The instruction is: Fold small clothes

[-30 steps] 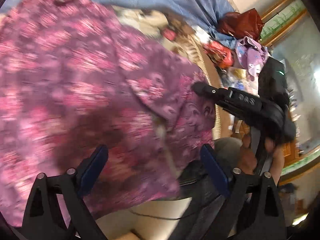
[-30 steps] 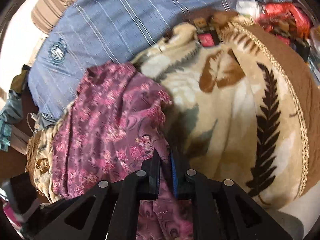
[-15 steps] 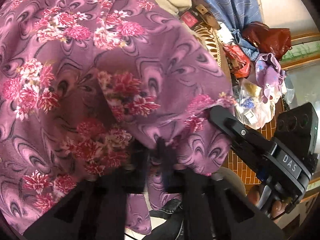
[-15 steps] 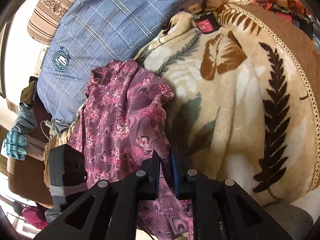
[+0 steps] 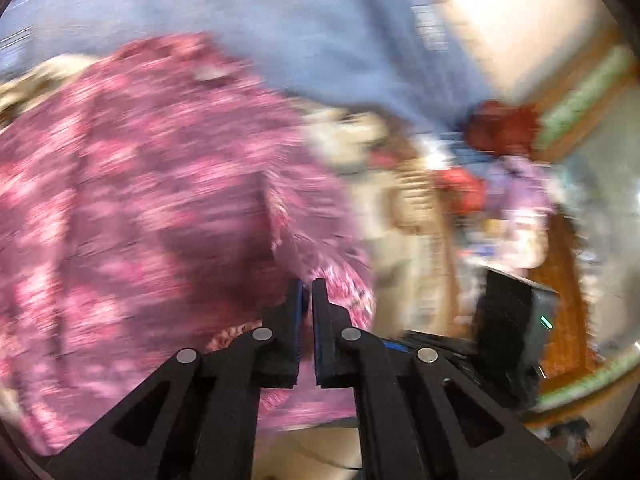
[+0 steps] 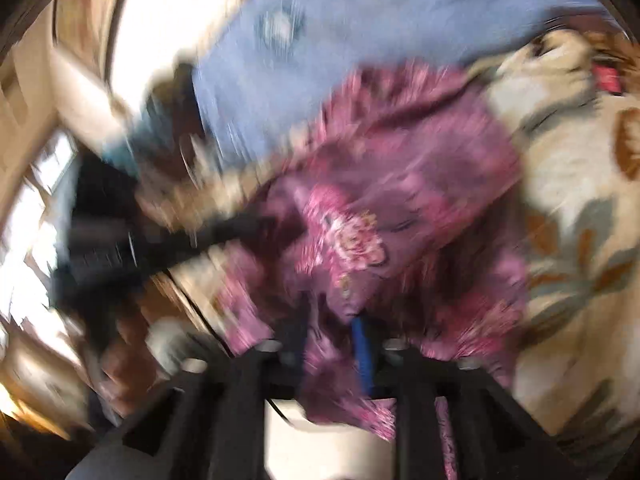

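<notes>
Left wrist view: the left gripper (image 5: 307, 292), at six o'clock, pinches the purple floral garment (image 5: 160, 200), seemingly to carry a fold.

Right wrist view: the right gripper (image 6: 332, 328) is opening, cloth between its jaws, apparently releasing it.

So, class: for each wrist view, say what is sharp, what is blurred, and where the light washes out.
Left wrist view: the left gripper is sharp, the purple floral garment streaks sideways. Right wrist view: everything smears, even the right gripper; the window area at far left is washed out.
</notes>
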A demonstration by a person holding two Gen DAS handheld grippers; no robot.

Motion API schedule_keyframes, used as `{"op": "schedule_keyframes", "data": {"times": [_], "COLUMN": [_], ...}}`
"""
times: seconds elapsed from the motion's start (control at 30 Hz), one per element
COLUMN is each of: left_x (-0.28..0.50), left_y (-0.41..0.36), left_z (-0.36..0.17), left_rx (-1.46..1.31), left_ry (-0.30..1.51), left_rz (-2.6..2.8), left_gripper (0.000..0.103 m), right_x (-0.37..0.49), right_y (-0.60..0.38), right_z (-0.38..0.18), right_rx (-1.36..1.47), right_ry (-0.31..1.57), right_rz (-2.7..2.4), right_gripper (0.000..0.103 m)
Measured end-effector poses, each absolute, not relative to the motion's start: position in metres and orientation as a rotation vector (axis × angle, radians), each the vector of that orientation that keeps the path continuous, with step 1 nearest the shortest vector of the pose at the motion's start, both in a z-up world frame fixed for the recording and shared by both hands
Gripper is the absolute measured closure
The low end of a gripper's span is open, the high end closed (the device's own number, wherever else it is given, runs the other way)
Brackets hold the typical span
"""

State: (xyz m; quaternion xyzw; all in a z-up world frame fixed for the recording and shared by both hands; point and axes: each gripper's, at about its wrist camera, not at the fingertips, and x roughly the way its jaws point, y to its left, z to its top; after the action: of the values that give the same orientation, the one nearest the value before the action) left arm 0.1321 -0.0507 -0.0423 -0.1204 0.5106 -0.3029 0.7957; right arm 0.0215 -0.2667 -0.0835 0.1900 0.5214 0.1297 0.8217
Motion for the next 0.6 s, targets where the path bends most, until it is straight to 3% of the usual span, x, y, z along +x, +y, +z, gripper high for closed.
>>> {"op": "schedule_keyframes", "data": {"times": [0.03,0.1,0.13,0.23,0.3,0.43,0.6], "left_x": [0.134,0.135,0.135,0.128,0.124,0.118,0.113], "left_y": [-0.042,-0.024,-0.018,-0.011,-0.013,-0.033,-0.027], "left_z": [-0.056,-0.086,-0.097,-0.107,-0.109,-0.107,-0.127], "left_rx": [-0.249,-0.247,-0.242,-0.232,-0.246,-0.192,-0.307], "left_ry": [1.111,1.152,1.171,1.184,1.172,1.157,1.196], "left_rz": [-0.622,-0.569,-0.542,-0.520,-0.561,-0.617,-0.646], "left_gripper": [0.099,0.080,0.076,0.066,0.048,0.047,0.048], "right_x": [0.024,0.020,0.017,0.013,0.029,0.092,0.195], "right_y": [-0.256,-0.259,-0.267,-0.299,-0.308,-0.325,-0.340], "right_z": [-0.102,-0.110,-0.107,-0.085,-0.065,-0.051,-0.086], "right_rx": [0.319,0.290,0.322,0.471,0.460,0.456,0.424], "right_ry": [1.189,1.224,1.211,1.150,1.110,1.101,1.145], "right_rz": [0.238,0.199,0.199,0.169,0.162,0.120,-0.037], "right_gripper": [0.072,0.071,0.071,0.048,0.037,0.035,0.039]}}
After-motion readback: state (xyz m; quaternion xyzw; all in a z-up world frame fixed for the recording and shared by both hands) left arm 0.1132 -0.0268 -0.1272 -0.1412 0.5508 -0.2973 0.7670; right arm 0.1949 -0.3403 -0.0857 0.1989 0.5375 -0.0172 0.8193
